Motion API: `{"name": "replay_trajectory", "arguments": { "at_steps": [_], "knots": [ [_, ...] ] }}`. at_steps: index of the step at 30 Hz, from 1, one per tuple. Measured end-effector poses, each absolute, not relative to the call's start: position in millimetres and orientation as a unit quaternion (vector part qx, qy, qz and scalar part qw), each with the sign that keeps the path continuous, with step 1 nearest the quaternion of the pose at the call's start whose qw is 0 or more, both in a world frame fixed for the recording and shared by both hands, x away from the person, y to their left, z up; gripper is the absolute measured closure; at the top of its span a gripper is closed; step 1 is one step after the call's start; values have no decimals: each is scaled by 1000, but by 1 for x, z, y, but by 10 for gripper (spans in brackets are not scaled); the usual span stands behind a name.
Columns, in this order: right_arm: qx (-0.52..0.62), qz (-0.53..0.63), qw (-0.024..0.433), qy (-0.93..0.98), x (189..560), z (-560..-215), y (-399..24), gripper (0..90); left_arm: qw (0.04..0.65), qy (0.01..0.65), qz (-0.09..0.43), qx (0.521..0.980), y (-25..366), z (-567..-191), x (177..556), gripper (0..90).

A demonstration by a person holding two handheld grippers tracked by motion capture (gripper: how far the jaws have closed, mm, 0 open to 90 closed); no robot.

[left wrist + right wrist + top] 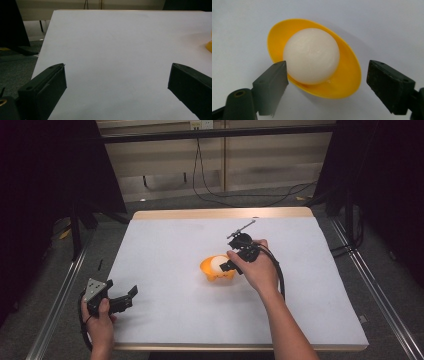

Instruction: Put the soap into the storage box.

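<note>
A white ball (311,58) rests inside a yellow bowl (347,80) on the white table; in the high view the bowl (217,270) stands near the table's middle with the ball (216,263) in it. My right gripper (327,87) hovers just above and in front of the bowl, jaws apart, nothing pressed between them. In the high view the right gripper (229,265) sits at the bowl's right rim. My left gripper (131,294) rests open near the table's front left corner, and its own view shows the left gripper (117,82) over bare table.
The white table top (165,245) has a wooden far edge. Metal rails run along both sides on the floor. Cables lie on the floor behind the table. The bowl's edge (209,45) peeks in at the right of the left gripper view.
</note>
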State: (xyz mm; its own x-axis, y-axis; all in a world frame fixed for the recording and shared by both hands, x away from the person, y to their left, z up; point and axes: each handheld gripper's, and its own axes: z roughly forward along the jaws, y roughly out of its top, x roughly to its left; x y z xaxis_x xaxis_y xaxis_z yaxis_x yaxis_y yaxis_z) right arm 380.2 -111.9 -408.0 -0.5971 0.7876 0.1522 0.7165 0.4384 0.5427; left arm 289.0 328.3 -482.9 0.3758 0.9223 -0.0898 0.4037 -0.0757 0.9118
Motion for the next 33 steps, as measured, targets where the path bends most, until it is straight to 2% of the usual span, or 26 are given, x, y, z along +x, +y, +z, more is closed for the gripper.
{"name": "replay_trajectory", "arguments": {
  "at_steps": [12, 33],
  "knots": [
    [463, 309, 78, 827, 364, -407, -140, 2, 474, 487, 275, 681, 328, -483, 289, 16],
    [485, 307, 98, 813, 344, -420, -179, 0, 471, 486, 276, 683, 328, -483, 289, 16]
  ]
}}
